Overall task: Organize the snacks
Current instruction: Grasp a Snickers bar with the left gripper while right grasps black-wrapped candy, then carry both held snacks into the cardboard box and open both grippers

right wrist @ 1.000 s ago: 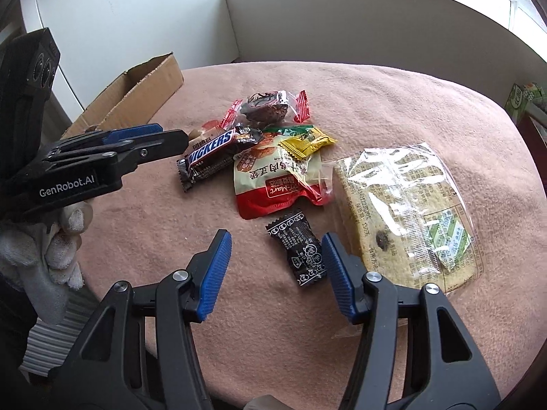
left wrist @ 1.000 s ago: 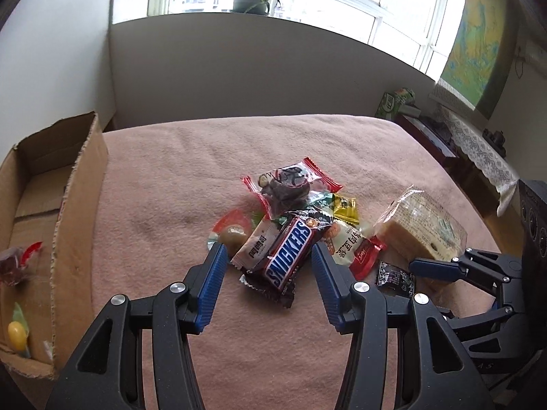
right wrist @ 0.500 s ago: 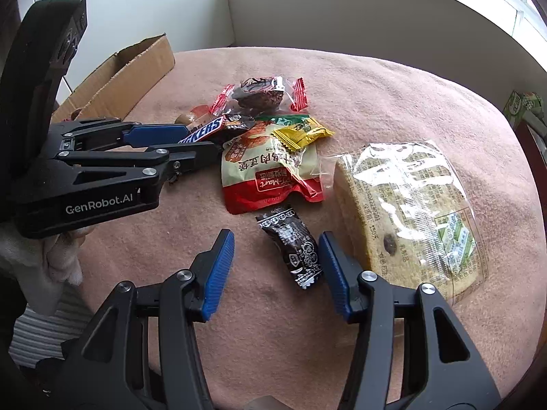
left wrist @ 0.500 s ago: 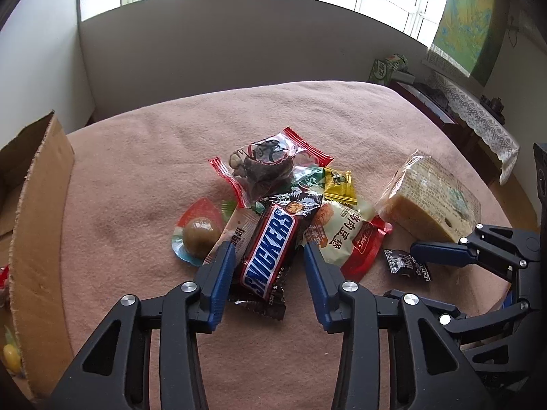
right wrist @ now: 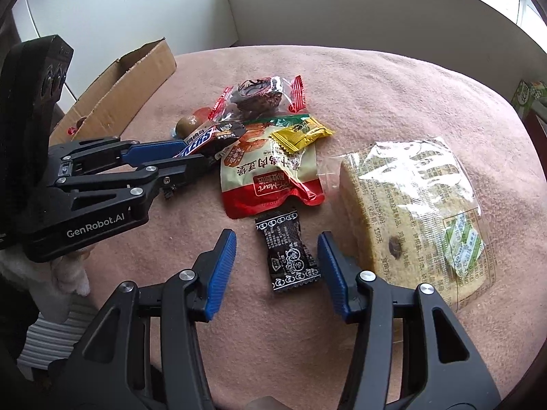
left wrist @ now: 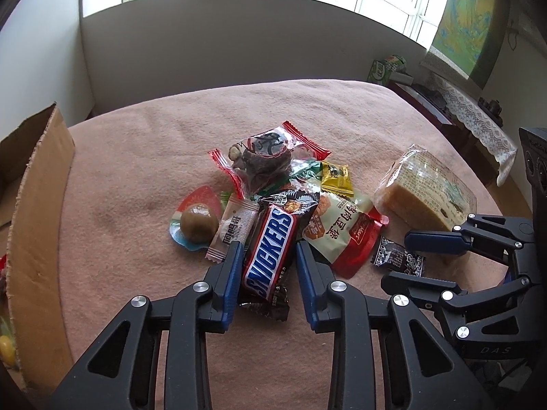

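A pile of snacks lies on the pink blanket (left wrist: 136,177). My left gripper (left wrist: 268,256) is open with its blue pads on either side of the Snickers bar (left wrist: 270,249), also visible in the right wrist view (right wrist: 200,138); the left pad is close to the wrapper, the right pad stands a little apart. My right gripper (right wrist: 277,249) is open around a small black candy packet (right wrist: 289,253), which also shows in the left wrist view (left wrist: 398,256). A cardboard box (left wrist: 37,212) stands at the left with a few sweets inside.
Around the Snickers lie a red-and-beige pouch (right wrist: 270,174), a yellow sachet (right wrist: 302,133), a clear red-edged wrapped cake (left wrist: 266,160), a jelly cup (left wrist: 196,222), a white candy stick (left wrist: 234,225). A large wrapped sponge cake (right wrist: 417,212) lies to the right.
My left gripper moved forward over the Snickers bar and its jaws narrowed around it. My right gripper moved forward until its pads flank the black candy packet.
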`<state>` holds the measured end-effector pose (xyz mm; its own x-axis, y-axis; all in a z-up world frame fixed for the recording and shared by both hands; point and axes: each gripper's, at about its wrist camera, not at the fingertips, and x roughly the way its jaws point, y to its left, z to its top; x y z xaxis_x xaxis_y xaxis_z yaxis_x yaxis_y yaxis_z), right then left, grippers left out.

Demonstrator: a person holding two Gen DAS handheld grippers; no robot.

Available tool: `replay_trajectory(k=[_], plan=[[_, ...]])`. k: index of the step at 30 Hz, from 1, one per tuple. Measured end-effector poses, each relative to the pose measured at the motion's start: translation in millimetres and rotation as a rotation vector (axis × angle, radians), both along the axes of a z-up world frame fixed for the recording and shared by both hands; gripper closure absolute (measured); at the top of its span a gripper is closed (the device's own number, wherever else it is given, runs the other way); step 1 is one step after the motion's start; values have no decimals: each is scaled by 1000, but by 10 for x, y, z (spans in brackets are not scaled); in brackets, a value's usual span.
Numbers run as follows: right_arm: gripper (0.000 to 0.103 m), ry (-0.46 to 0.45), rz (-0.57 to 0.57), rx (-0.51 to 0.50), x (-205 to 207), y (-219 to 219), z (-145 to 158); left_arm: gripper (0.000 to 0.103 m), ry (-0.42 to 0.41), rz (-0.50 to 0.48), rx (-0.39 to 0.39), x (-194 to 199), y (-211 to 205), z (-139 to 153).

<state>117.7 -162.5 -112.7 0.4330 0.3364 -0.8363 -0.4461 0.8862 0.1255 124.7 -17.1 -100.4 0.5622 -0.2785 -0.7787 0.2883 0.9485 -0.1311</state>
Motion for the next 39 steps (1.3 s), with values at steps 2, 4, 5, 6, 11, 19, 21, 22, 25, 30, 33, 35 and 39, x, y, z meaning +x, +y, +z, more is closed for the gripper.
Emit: replay_trajectory(k=[2,4,5,6,11,19,21,22,25,30,33,35,39], plan=[[53,-7,4,-26,24,50,-11,72,8,1,1,31,-18,-12],[53,-19,9,-61,16,108,-14,72,14,0,-3,82,-30,-25],[55,-26,10,-79,7,130,-14,72,15,2,-6,95,-30,-32],[61,-32,12,-87,-7,138,-11,72,18,6,-16,108,-21,-38],[76,-29,23,-84,-55,118,6,75,18,12,-35,87,19,-44],[77,-32,7,-53,-102,59,24,75,22,49,-89,-176,191,-51],[77,-27,-2,-32,-114,33,37,75,26,71,-125,-253,270,-51],[77,-22,-7,-18,-126,16,47,75,28,83,-146,-282,309,-51],[78,-14,-14,16,-161,-27,73,75,33,131,-216,-372,446,-47],[78,-15,-17,40,-200,-40,117,75,27,170,-275,-454,591,6],[78,-26,-14,61,-230,-53,204,75,9,181,-294,-510,679,68],[78,-40,-6,73,-253,-27,285,75,-5,195,-306,-531,682,138],[78,-73,24,106,-259,113,467,75,-56,235,-300,-620,827,302]])
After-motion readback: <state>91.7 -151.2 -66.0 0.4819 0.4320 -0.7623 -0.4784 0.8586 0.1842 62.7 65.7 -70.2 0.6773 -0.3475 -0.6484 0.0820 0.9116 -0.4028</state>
